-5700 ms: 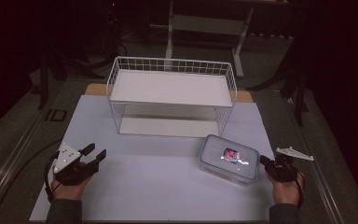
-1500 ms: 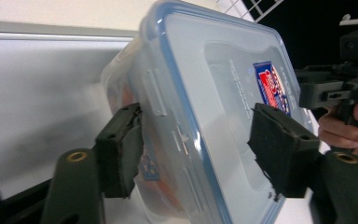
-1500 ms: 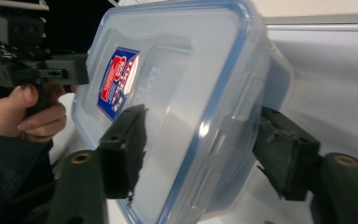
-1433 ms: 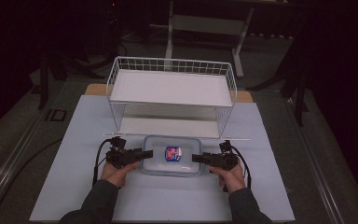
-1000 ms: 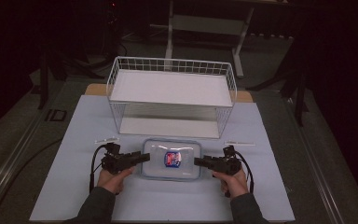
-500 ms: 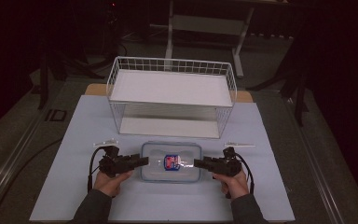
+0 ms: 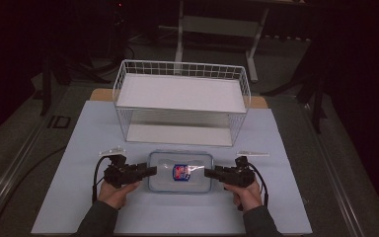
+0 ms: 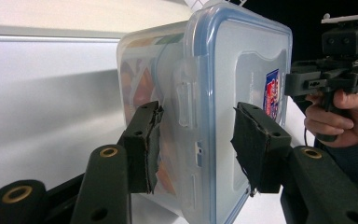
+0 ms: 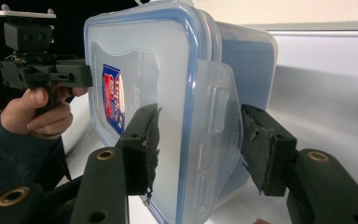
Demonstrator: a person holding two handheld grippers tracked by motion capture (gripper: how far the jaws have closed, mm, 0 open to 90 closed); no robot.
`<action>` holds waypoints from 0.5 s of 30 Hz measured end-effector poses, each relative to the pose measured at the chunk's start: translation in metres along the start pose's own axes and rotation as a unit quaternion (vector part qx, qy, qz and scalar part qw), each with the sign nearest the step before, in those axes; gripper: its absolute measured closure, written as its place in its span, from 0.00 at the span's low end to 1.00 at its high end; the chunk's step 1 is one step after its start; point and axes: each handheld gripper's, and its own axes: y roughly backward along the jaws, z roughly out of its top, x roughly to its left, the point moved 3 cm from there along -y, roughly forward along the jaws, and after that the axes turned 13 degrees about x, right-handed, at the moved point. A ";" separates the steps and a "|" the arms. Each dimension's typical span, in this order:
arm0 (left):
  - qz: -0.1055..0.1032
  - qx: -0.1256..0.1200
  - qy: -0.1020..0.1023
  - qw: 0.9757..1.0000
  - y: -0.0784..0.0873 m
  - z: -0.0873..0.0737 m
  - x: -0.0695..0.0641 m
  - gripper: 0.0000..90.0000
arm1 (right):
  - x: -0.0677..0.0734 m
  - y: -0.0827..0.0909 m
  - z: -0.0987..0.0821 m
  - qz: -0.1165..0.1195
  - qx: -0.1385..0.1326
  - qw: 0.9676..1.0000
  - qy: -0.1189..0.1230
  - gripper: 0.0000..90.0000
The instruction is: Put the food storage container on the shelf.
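Note:
A clear plastic food box [image 7: 180, 172] with a blue-rimmed lid and a red and blue label lies flat on the white mat, just in front of the wire basket. My left gripper [image 7: 150, 171] is at its left end and my right gripper [image 7: 208, 173] at its right end, both pointing inward. In the left gripper view the open jaws of my left gripper [image 8: 198, 144] straddle the box's [image 8: 242, 70] end clip with gaps on both sides. The right gripper [image 9: 200, 149] likewise stands open around the opposite clip of the box [image 9: 140, 60].
A white wire basket [image 7: 182, 101] with an upper shelf stands behind the box, its front face close to the box's far side. The white mat [image 7: 286, 197] stretches left, right and toward the person. Dark floor and stands surround the table.
The box went from the right side of the mat to its middle. Over the last second both grippers and the box shifted slightly toward the person.

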 end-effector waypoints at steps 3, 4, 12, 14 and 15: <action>0.001 -0.002 -0.001 1.000 0.001 0.000 0.000 0.58 | 0.001 0.000 0.001 0.002 -0.002 1.000 0.000 0.54; 0.002 -0.002 -0.001 1.000 0.003 0.000 -0.001 0.58 | 0.002 0.000 0.001 0.002 -0.002 1.000 0.001 0.54; 0.005 -0.013 -0.010 1.000 0.010 0.004 -0.006 0.58 | 0.010 0.004 0.006 0.000 -0.012 1.000 0.014 0.54; 0.006 -0.017 -0.018 1.000 0.014 0.009 -0.009 0.58 | 0.013 0.007 0.008 0.000 -0.015 1.000 0.015 0.54; 0.006 -0.017 -0.018 1.000 0.014 0.009 -0.009 0.58 | 0.014 0.008 0.009 0.001 -0.017 1.000 0.017 0.54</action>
